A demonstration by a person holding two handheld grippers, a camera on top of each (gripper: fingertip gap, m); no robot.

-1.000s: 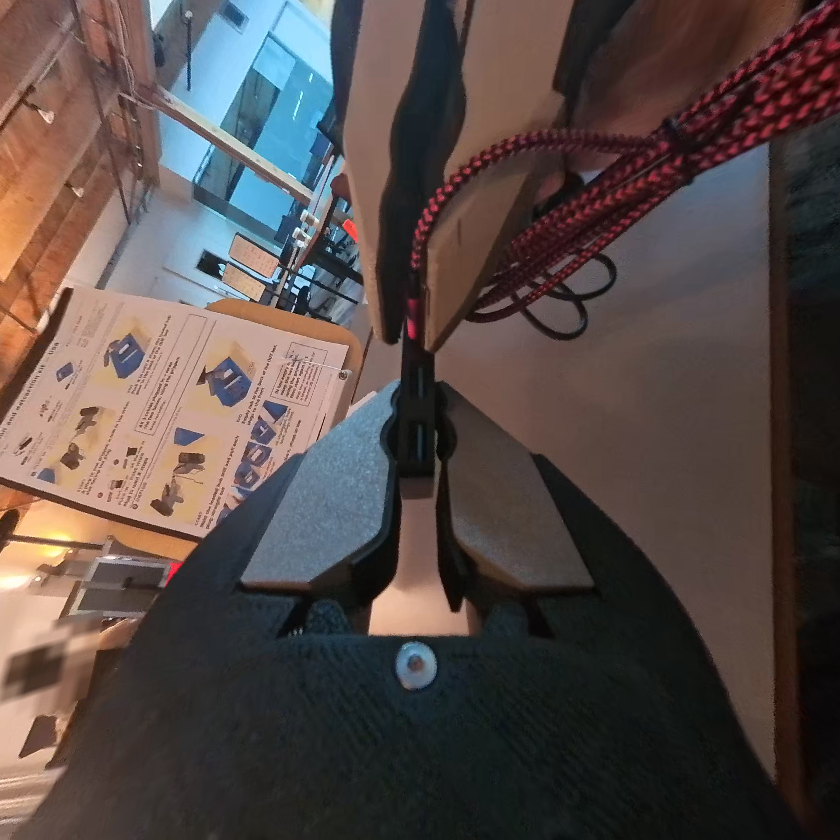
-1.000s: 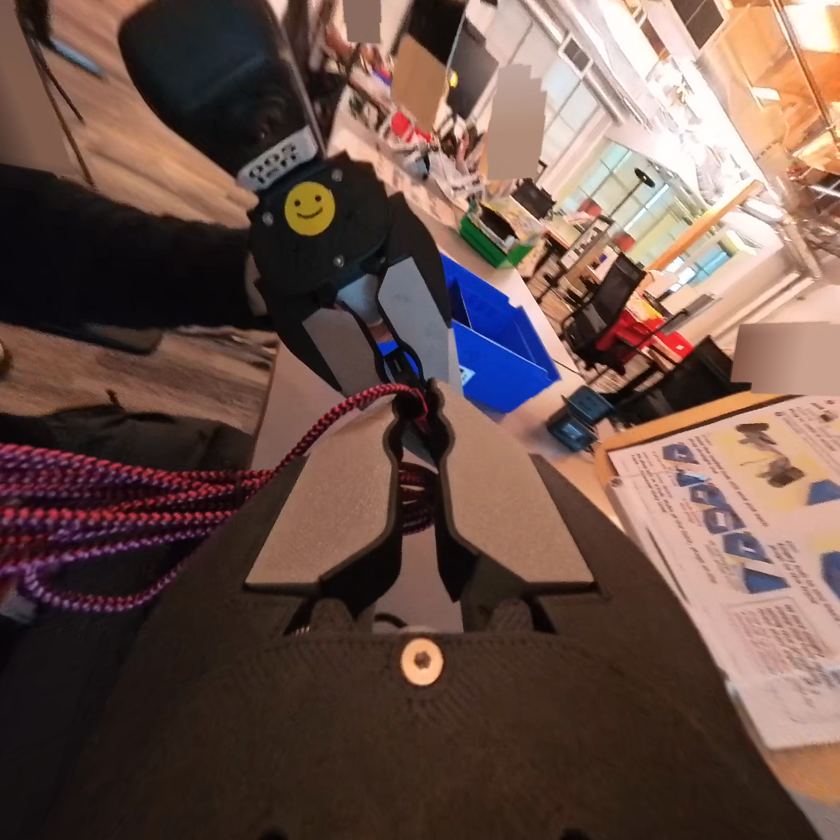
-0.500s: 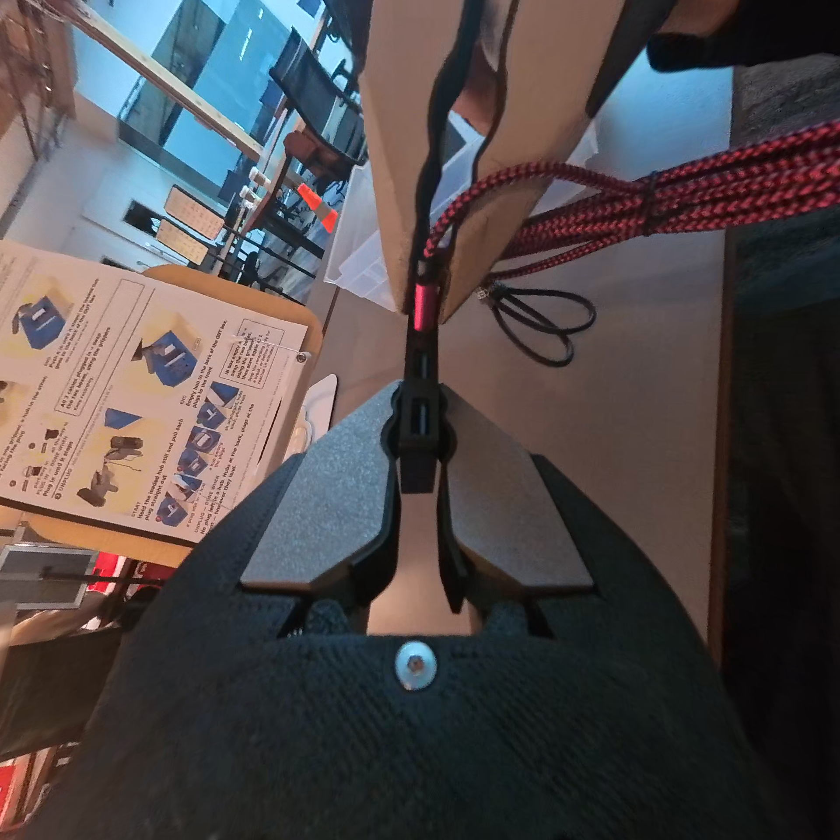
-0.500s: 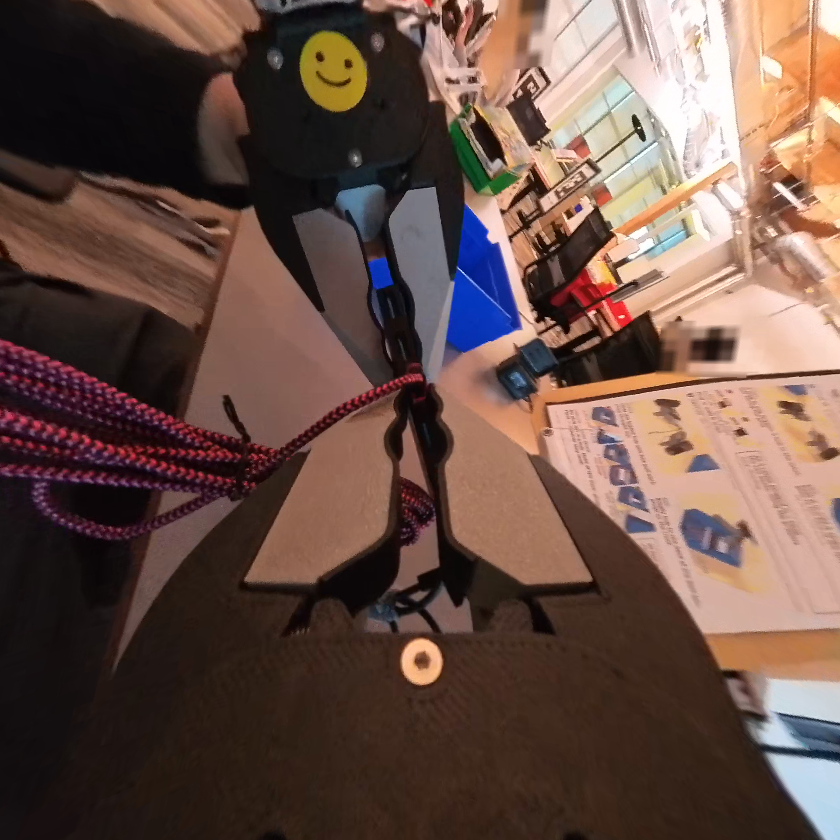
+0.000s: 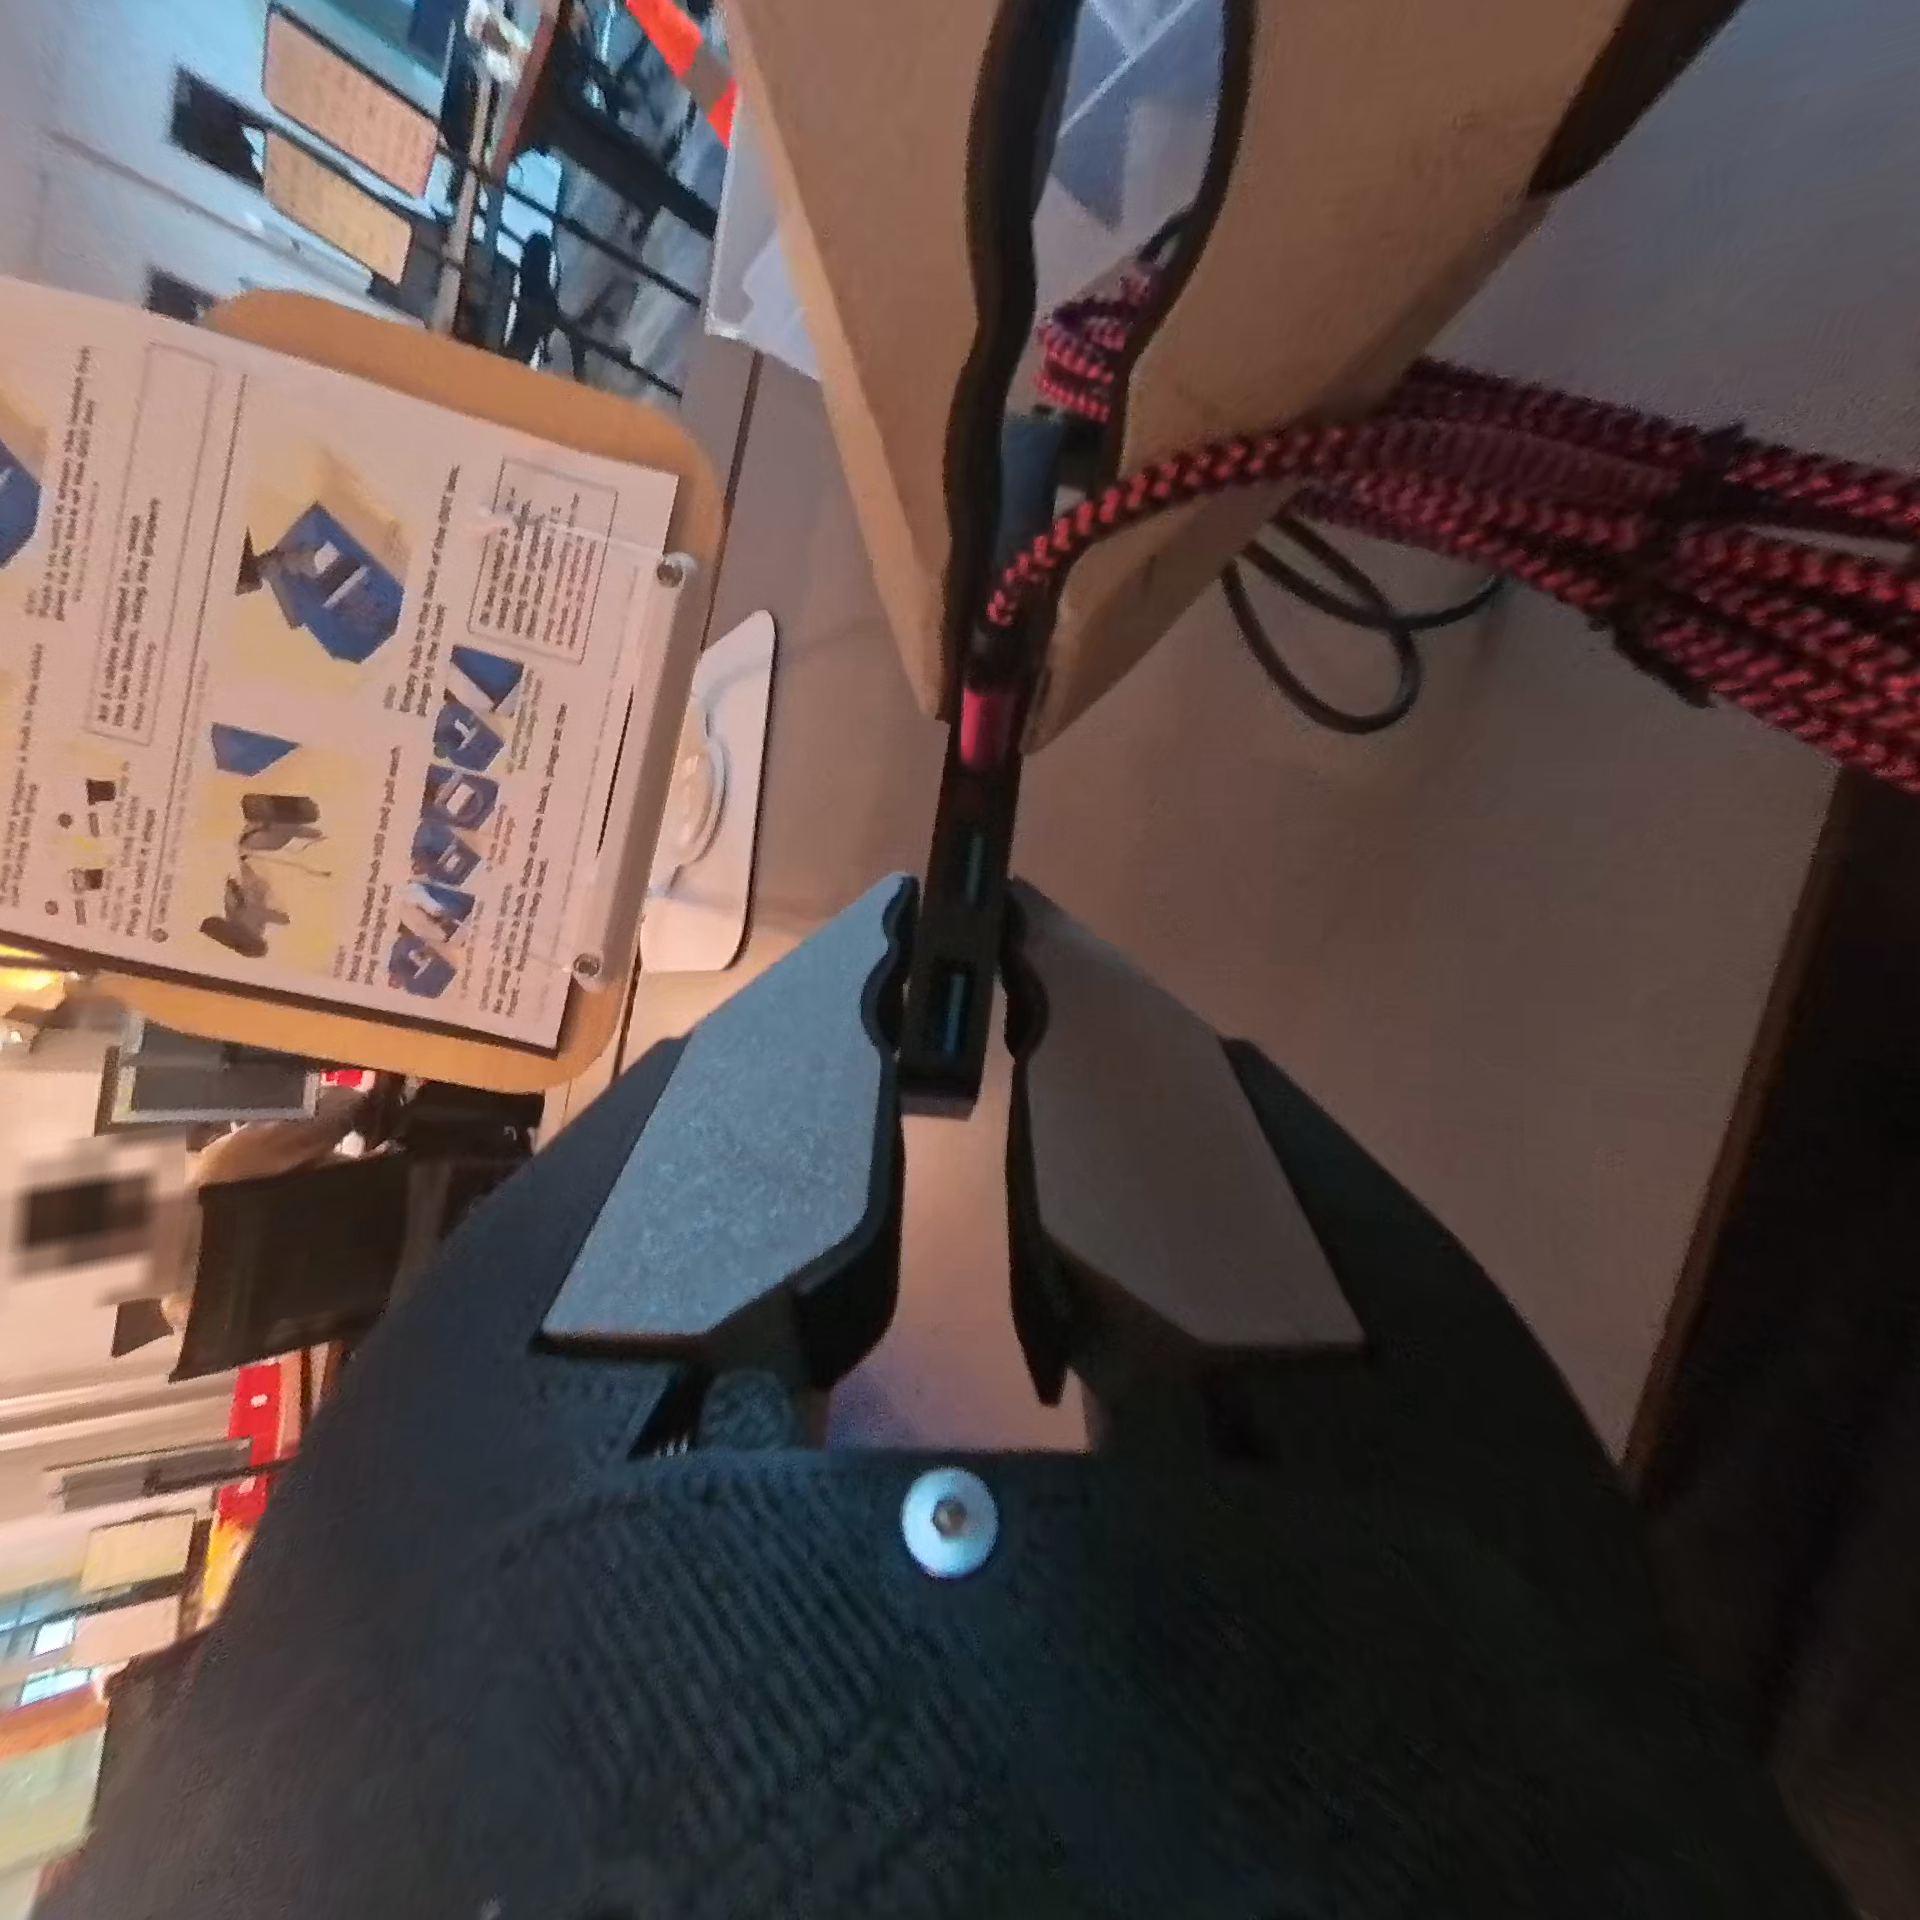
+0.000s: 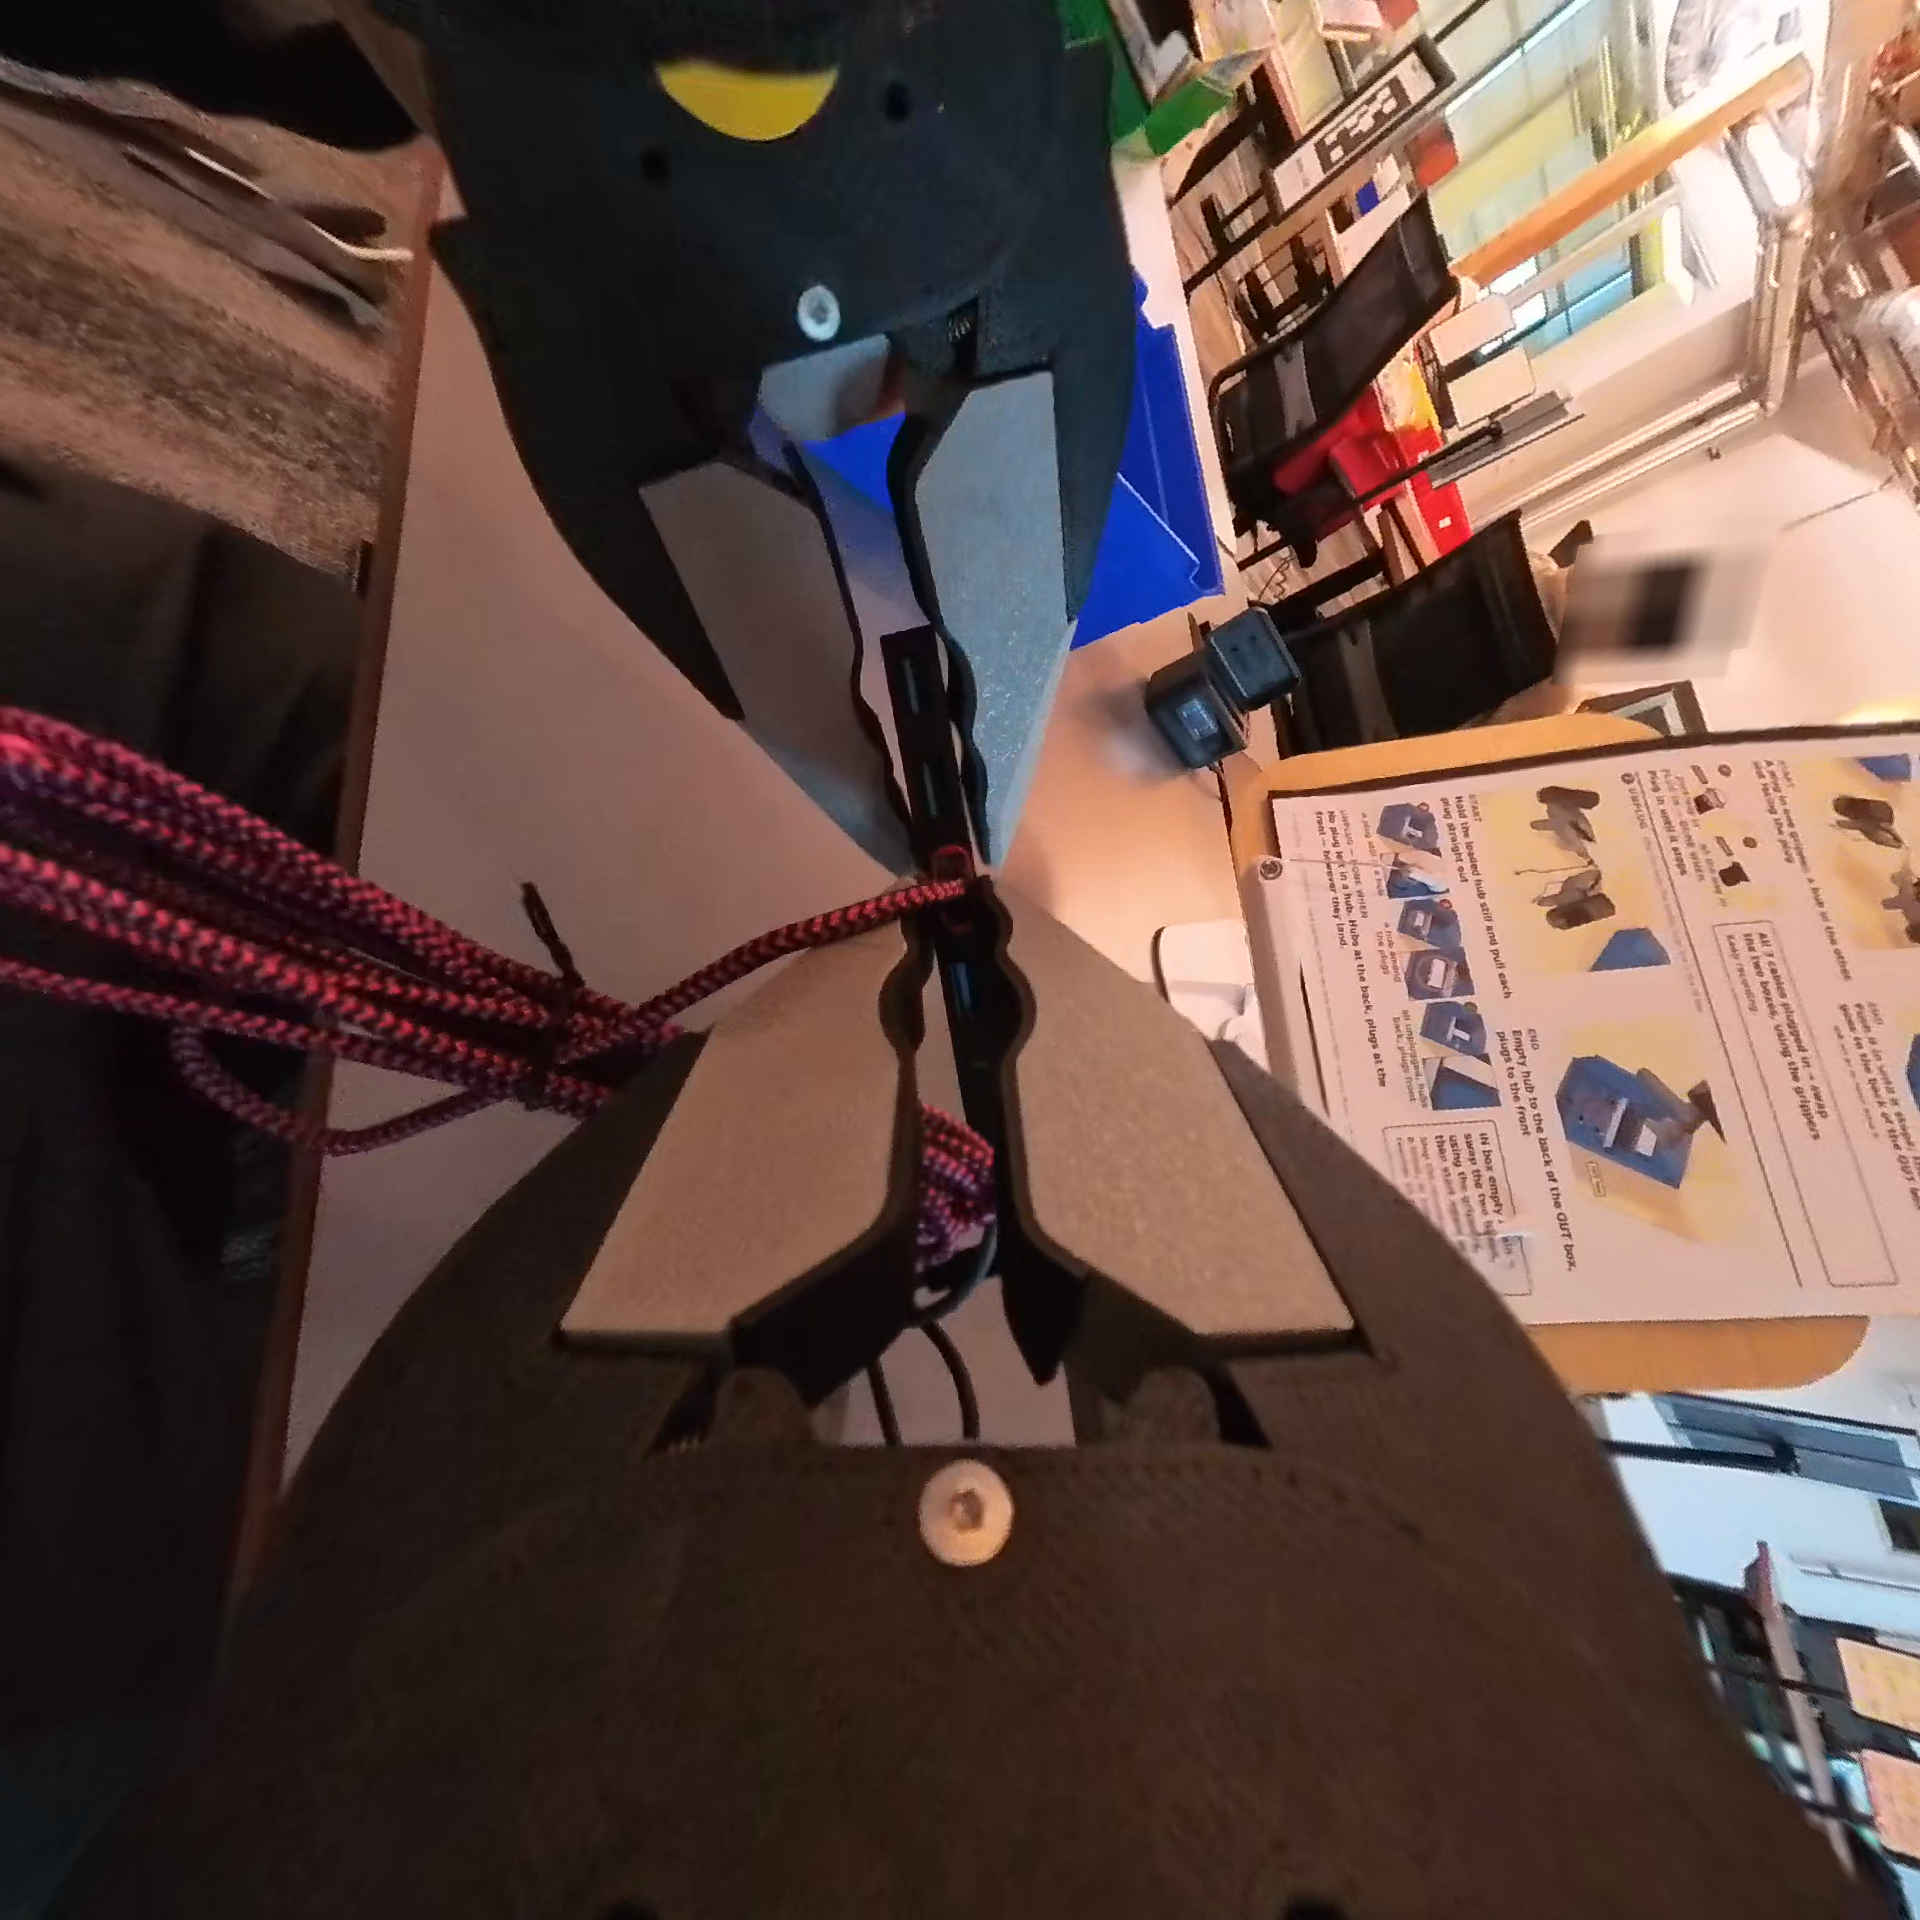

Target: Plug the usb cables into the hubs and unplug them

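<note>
Two black two-finger grippers meet tip to tip above one pale tabletop point(image 5: 1403, 935). Left gripper point(image 5: 954, 940) is clamped narrowly on one slim black USB hub point(image 5: 951, 997). Right gripper point(image 6: 954, 935) is pinched nearly closed on one red-collared plug point(image 5: 985, 717) of the red-and-black braided cable point(image 6: 312, 935), at the hub's end. One blue bin point(image 6: 1143, 499) behind.

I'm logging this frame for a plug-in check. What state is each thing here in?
left gripper: shut on the hub.
right gripper: shut on the plug.
USB hub: held edge-on; one port empty.
red plug: at the hub's end, seating unclear.
braided cable: bundled, hanging left.
</note>
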